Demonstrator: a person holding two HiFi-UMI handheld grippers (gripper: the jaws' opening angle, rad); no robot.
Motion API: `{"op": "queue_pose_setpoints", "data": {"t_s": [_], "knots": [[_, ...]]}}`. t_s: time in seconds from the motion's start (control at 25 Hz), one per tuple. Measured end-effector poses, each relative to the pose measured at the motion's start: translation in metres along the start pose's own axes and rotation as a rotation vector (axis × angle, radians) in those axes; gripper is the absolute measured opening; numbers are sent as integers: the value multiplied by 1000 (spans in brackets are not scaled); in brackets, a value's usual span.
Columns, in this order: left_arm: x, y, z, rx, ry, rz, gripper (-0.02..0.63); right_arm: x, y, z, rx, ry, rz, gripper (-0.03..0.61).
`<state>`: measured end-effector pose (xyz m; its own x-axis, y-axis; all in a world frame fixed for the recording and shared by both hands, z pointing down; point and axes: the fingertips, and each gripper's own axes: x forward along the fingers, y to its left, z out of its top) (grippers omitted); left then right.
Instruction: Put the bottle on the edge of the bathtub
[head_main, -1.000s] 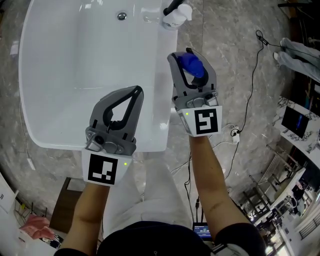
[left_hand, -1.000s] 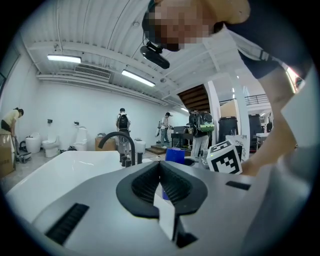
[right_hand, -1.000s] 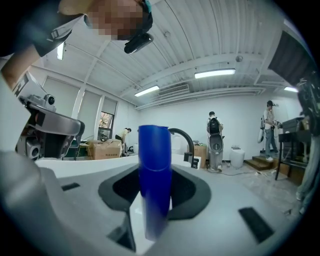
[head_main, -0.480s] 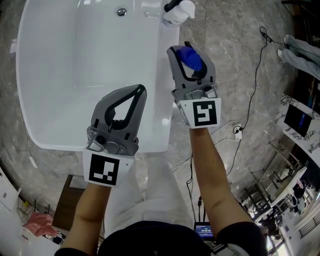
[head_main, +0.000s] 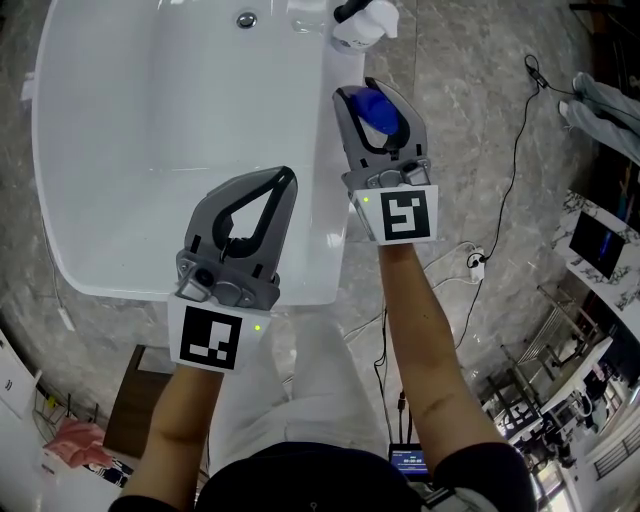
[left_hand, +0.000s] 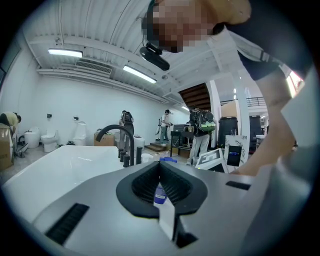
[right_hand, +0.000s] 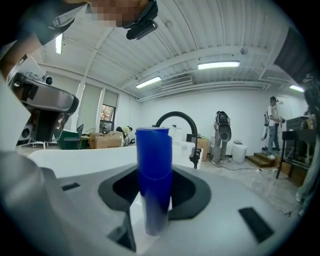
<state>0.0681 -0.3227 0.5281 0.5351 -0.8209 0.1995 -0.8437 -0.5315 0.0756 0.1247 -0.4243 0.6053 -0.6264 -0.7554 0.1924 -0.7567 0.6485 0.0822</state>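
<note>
Now, blue bottle (head_main: 382, 118) upright in right gripper (head_main: 372, 100), beside bathtub (head_main: 330, 200).

Blue cylindrical plastic bottle (right_hand: 154, 175), opaque and smooth, with a flat top. Stands upright, clamped at its lower part between the jaws of the right gripper (head_main: 372, 98). From above, appears at the outer side of the right-hand rim of the glossy white bathtub (head_main: 330, 215), towards the tap end. Not resting on the rim. Rim itself broad, flat and shiny.
</note>
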Motion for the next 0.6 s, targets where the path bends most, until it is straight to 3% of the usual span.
{"op": "queue_pose_setpoints", "data": {"t_s": [0.6], "knots": [[3,-12,-1,-1,0,-22,3,14,-2,-20,23,85,11,147]]}}
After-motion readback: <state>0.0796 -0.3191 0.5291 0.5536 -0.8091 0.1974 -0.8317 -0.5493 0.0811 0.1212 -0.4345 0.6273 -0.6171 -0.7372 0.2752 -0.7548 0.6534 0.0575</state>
